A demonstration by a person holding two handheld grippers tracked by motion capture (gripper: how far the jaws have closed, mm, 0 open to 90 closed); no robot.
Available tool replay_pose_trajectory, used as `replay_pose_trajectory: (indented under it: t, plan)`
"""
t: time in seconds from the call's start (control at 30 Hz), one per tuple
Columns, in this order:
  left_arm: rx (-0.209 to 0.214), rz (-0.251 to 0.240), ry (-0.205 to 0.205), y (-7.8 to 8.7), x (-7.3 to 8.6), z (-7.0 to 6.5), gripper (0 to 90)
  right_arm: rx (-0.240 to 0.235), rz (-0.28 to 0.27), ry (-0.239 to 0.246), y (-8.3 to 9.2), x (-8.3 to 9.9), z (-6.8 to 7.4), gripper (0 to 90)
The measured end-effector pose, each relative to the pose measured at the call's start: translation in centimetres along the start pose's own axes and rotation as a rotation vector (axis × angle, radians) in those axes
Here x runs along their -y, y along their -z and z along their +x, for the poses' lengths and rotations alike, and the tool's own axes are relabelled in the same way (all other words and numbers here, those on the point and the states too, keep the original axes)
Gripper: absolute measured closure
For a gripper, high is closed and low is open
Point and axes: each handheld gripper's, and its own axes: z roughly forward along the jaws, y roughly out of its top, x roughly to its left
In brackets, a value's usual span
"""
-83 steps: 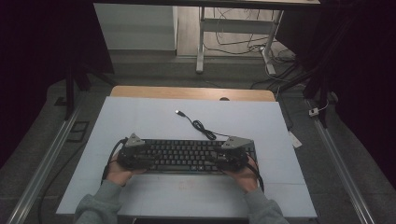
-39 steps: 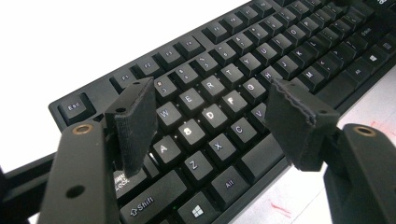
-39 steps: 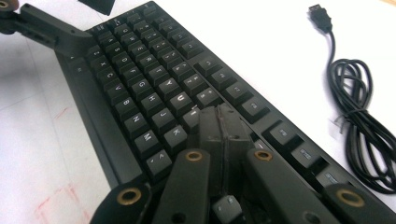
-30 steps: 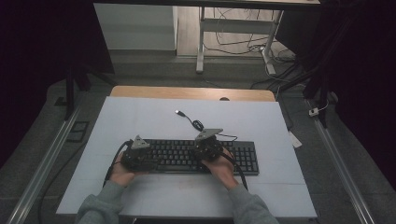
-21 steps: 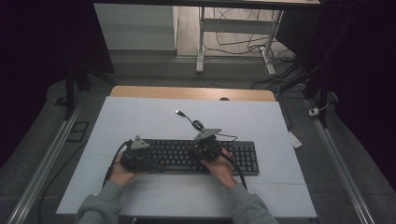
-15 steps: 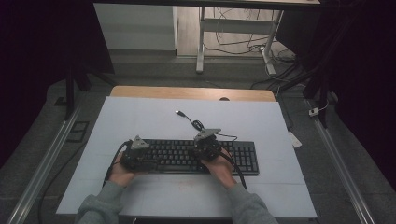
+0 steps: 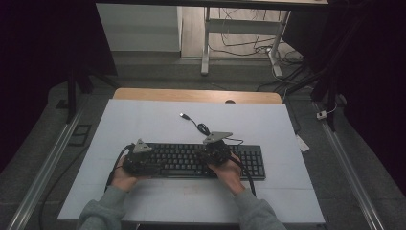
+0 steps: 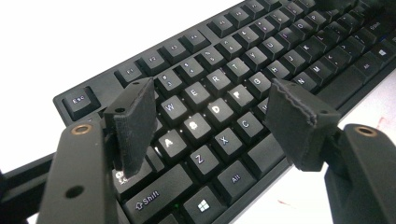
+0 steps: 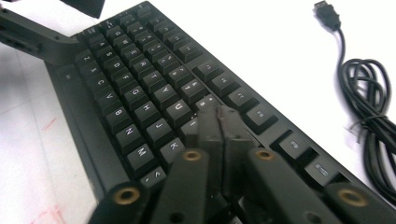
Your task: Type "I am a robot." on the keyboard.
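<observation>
The black keyboard (image 7: 201,160) lies flat on the white worktop (image 7: 143,120), toward its near edge. It looks rigid and fairly light, with loose-sprung keycaps that give under a tip, so it is best gripped by its frame edges. The left tool (image 8: 212,123) hovers spread wide over its left keys, holding nothing. The right tool (image 9: 219,122), jaws nearly together and just starting to part, tips on the middle keys. Farther off, its coiled cable (image 9: 373,107) rests slack.
</observation>
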Motion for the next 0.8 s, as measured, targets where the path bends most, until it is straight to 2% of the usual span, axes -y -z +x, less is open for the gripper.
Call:
replay_pose_trajectory:
  t: [0.17,0.4,0.63,0.8]
  plan:
    - [0.000,-0.001,0.006,0.0,0.0,0.1,33.6,0.002,-0.024,-0.004,1.1,0.7,-0.1,69.4]
    - [-0.003,-0.004,0.016,0.1,0.1,0.4,32.9,0.013,-0.046,-0.003,2.8,1.6,-0.4,57.1]
    - [-0.003,-0.005,0.021,0.1,0.1,0.5,32.6,0.016,-0.050,-0.001,4.3,3.1,-0.5,51.3]
    - [-0.003,-0.010,0.020,0.1,0.1,0.5,32.6,0.024,-0.065,-0.016,5.2,3.9,-0.6,49.6]
